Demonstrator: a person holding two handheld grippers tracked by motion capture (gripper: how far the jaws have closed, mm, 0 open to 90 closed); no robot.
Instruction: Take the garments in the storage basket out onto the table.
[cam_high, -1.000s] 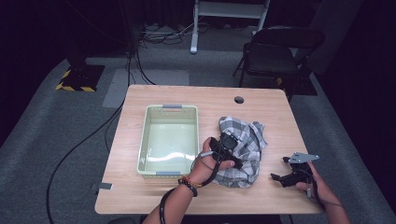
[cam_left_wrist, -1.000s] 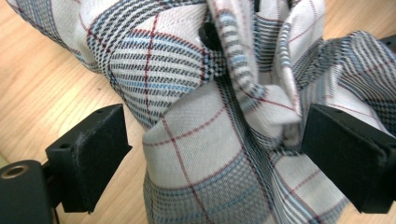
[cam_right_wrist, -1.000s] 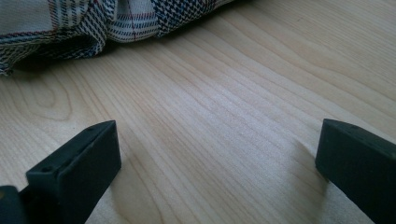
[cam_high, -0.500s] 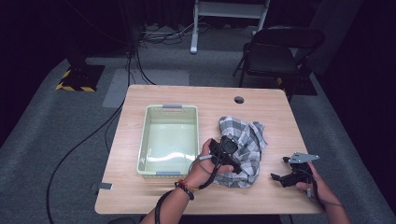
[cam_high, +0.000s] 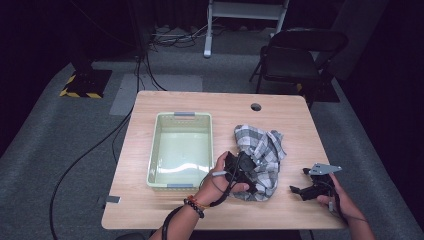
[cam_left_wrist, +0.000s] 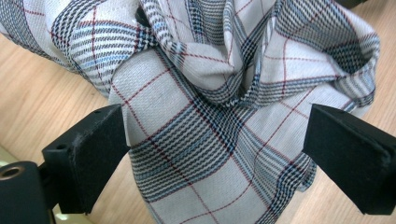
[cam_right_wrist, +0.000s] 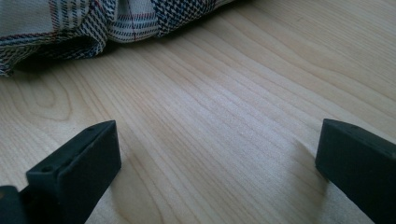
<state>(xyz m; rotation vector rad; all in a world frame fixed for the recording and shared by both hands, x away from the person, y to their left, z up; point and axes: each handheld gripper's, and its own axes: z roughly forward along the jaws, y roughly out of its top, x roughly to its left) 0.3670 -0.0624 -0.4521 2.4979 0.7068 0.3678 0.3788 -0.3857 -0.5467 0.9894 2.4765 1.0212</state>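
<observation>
Wooden table (cam_high: 215, 107) is carrying a pale green bin (cam_high: 181, 150); right beside it, the crumpled plaid cloth (cam_high: 261, 155) is lying. Left gripper (cam_high: 243, 175) is spreading wide over the cloth; right gripper (cam_high: 301, 187) is gaping beyond it.

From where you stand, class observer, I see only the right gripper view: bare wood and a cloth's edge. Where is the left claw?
Observer: The left claw is at the checked cloth, jaws wide open on either side of a fold.
Operator: What sits beside that cloth?
Observer: A pale green bin, to its left in the high view.
Operator: Anything in the bin?
Observer: It looks empty.
</observation>
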